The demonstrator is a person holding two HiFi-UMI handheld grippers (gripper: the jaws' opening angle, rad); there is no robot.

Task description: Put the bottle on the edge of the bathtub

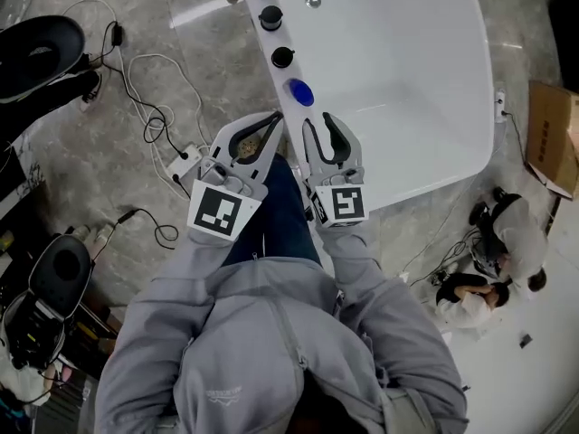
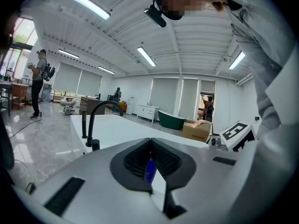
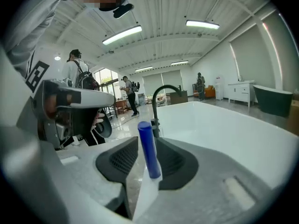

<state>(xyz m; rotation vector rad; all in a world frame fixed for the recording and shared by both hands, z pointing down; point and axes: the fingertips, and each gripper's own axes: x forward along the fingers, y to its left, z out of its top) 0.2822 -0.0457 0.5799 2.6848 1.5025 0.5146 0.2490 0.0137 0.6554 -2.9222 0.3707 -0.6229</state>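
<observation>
On the floor at 9 o'clock from the person, loose cables [image 1: 145, 116] run to a power strip [image 1: 185, 161]. A step back that way could catch a foot and jolt both arms.

The left tool [image 1: 274, 118] has its jaws together with nothing in them, the tips just short of the tub rim. Swung toward 1 o'clock, it would likely clip the bottle.

The blue bottle [image 1: 300, 91] stands upright on the edge of the bathtub [image 1: 407, 52], free of both tools. The three black tap knobs [image 1: 270, 16] sit in a row at 11 o'clock from it. It is slim and tall on a narrow ledge, so I judge it easy to tip. A nudge toward 3 o'clock would drop it into the basin, and one toward 9 o'clock would send it to the floor.

The right tool [image 1: 318, 120] has its jaws apart, the bottle at 12 o'clock just off their tips. Drawing back crookedly could drag a pad across it.

No label reads on the bottle. The tool cubes carry only black-and-white square markers. Print on the cardboard box [image 1: 552, 138] at 3 o'clock is too small to read.
</observation>
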